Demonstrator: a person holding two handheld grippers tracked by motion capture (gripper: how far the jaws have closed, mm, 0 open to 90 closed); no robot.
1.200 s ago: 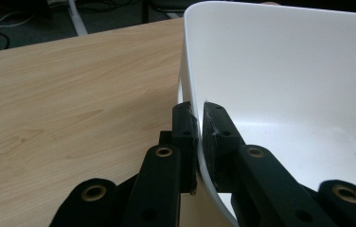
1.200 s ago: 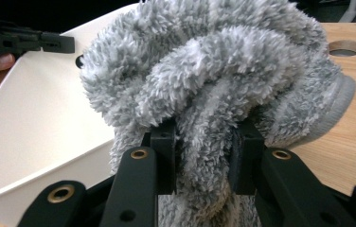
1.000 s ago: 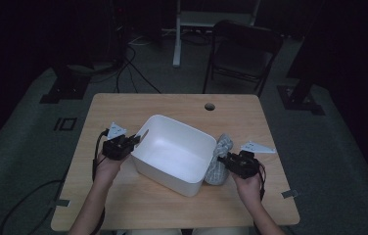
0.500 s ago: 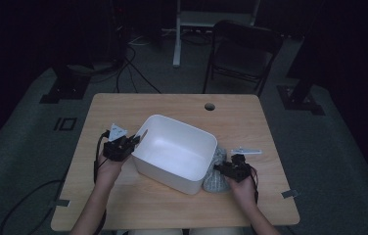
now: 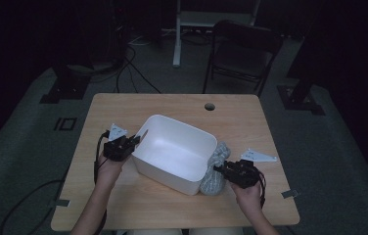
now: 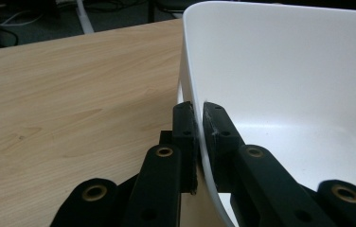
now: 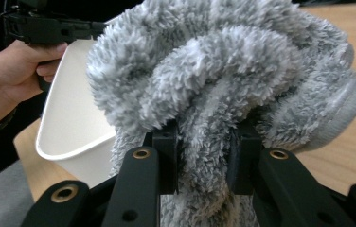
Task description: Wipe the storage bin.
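Note:
A white plastic bin (image 5: 174, 152) stands in the middle of the wooden table. My left gripper (image 5: 132, 142) is shut on the bin's left wall (image 6: 200, 137), one jaw outside and one inside the rim. A fluffy grey cloth (image 5: 215, 169) is bunched against the bin's right side. In the right gripper view that cloth (image 7: 223, 80) fills most of the frame. My right gripper (image 7: 208, 156) is shut on a fold of it, and the bin (image 7: 79, 123) shows to the left behind it. From above, the right gripper (image 5: 221, 170) sits at the cloth's near right.
The table (image 5: 123, 105) has a round cable hole (image 5: 209, 106) near its far edge. A dark folding chair (image 5: 243, 54) and a white desk frame (image 5: 182, 22) stand beyond the table. Cables lie on the floor at the left.
My right gripper moved in toward the bin's right side with the grey cloth and back out a little. The left gripper and the bin stayed put.

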